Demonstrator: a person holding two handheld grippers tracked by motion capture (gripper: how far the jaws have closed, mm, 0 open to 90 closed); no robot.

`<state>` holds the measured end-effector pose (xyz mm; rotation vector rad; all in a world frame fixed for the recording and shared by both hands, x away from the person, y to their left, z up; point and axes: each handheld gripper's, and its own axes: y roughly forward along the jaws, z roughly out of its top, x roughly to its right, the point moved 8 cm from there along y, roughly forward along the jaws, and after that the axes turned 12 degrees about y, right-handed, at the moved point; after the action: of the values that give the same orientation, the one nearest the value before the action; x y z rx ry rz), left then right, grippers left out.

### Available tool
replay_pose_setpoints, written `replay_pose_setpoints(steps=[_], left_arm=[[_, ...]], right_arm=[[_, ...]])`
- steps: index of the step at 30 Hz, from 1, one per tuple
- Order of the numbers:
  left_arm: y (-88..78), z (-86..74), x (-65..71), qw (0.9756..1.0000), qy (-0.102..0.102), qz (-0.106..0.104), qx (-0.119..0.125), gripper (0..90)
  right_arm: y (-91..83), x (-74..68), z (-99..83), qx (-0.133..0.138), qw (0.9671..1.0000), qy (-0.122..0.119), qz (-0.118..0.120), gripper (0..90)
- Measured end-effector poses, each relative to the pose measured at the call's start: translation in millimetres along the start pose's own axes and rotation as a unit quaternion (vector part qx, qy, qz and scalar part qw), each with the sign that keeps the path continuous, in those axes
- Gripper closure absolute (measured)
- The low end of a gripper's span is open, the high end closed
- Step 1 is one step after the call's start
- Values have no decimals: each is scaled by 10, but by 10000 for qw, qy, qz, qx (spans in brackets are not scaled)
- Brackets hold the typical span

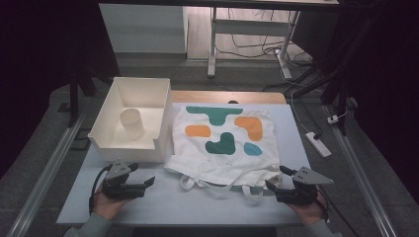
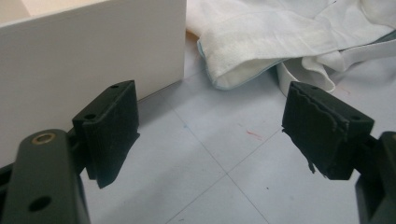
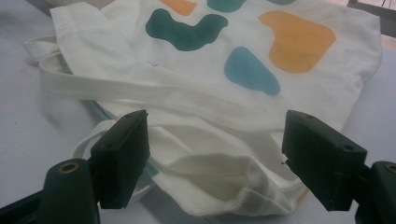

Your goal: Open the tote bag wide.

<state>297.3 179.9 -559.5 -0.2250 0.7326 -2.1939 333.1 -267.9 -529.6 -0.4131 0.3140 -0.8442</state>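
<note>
Tote bag [image 1: 225, 143] of white cloth, printed with green, orange and blue shapes, lies flat on the table [image 1: 197, 202], its open mouth and its handles [image 1: 217, 185] turned toward the person. It lies in front of both pairs of jaws, between the two hands.

The right gripper [image 3: 215, 154] has its jaws wide apart and holds nothing. Between and just ahead of them, in the right gripper view, is the near corner of the bag's mouth, where the hem folds over; one handle loops beside the left jaw of this pair. The cloth is near the pads but I do not see them press on it.

The left gripper [image 2: 210, 140] is also fully open and empty. Only bare table lies between its jaws. Ahead of them and toward the right jaw is the other corner of the bag's mouth, a little apart — and ahead of the left jaw stands the wall of a white box [image 2: 93, 60]. In the high view this box holds a white cup [image 1: 132, 123].

I judge that the step in hand is the approach: both hands are set at the bag's mouth, nothing is yet gripped. The next move probably calls for each gripper to go forward until one layer of the hem sits between its jaws, then to close — taking care not to catch a handle or both layers together.
</note>
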Motion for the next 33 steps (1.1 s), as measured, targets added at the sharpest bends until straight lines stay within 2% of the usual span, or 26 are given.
replay_pose_setpoints(steps=[10,14,15,19,20,22,25,27,30,33], left_arm=[[-6,13,10,10000,1,-69,43,195],[-2,36,31,9998,28,-197,57,193],[-41,4,51,9995,-24,-294,56,191],[-81,0,54,9990,-113,-381,183,192],[-66,20,71,9990,-67,-410,186,192],[-11,84,145,9989,201,-424,53,191],[-12,109,185,9988,241,-417,43,190],[-26,122,211,9989,195,-425,86,191],[-5,144,161,9992,112,-361,97,192],[12,149,93,9997,78,-205,86,194]], right_arm=[[-8,-24,-1,13,9999,-120,-86,232],[15,-28,-18,-17,9999,-104,-129,236],[29,-23,-22,-43,9998,-87,-158,236],[102,-43,-21,-199,9995,-140,-210,236],[102,-43,-21,-199,9995,-140,-210,236],[131,-105,12,-199,9994,-234,-155,239],[116,-140,60,-97,9996,-245,-78,239],[84,-144,93,-5,9997,-249,-33,240],[74,-123,85,2,9998,-213,-13,240],[78,-90,49,-44,9999,-95,45,240]])
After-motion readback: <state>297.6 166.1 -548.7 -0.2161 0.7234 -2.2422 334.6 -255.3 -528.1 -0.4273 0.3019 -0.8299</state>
